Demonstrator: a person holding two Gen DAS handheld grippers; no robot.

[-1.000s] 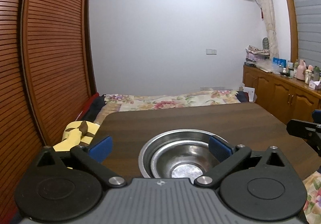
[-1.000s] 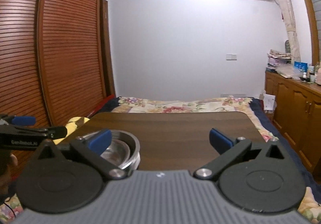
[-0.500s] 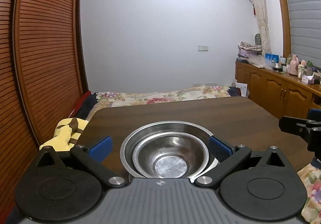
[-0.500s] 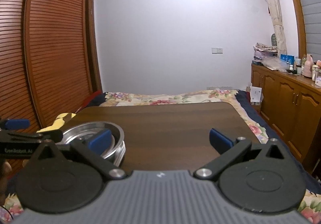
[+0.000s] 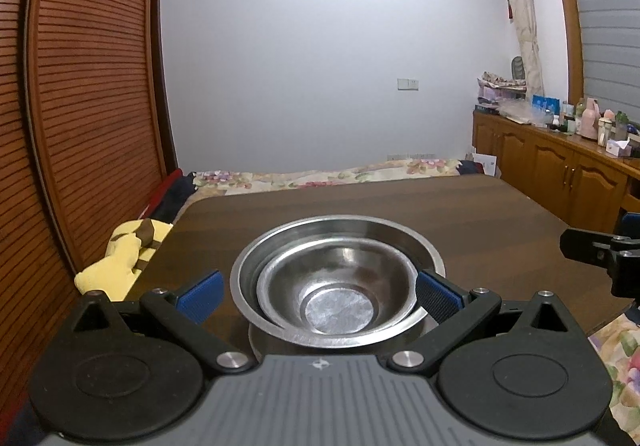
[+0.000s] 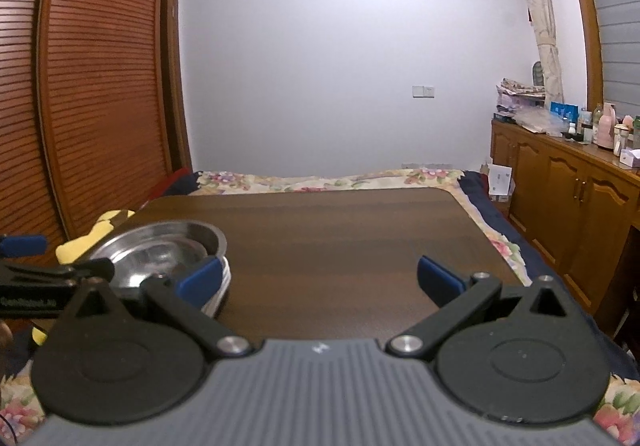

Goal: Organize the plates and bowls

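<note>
Nested stainless steel bowls (image 5: 338,286) stand on the dark wooden table (image 5: 400,214) near its front left. A smaller bowl (image 5: 336,300) sits inside a wider one. My left gripper (image 5: 320,296) is open, its blue pads on either side of the bowl stack, not touching it. In the right wrist view the bowls (image 6: 160,250) appear at the left, over what looks like a white plate edge (image 6: 218,296). My right gripper (image 6: 320,280) is open and empty over bare table, right of the stack.
A yellow plush toy (image 5: 120,258) lies off the table's left edge by the wooden wardrobe (image 5: 80,126). A bed with floral cover (image 6: 320,180) lies behind the table. Wooden cabinets (image 6: 568,214) with bottles stand at the right.
Both grippers have moved to the right and slightly back, so the bowl stack shows more fully between the left gripper's pads. Both jaws stay open.
</note>
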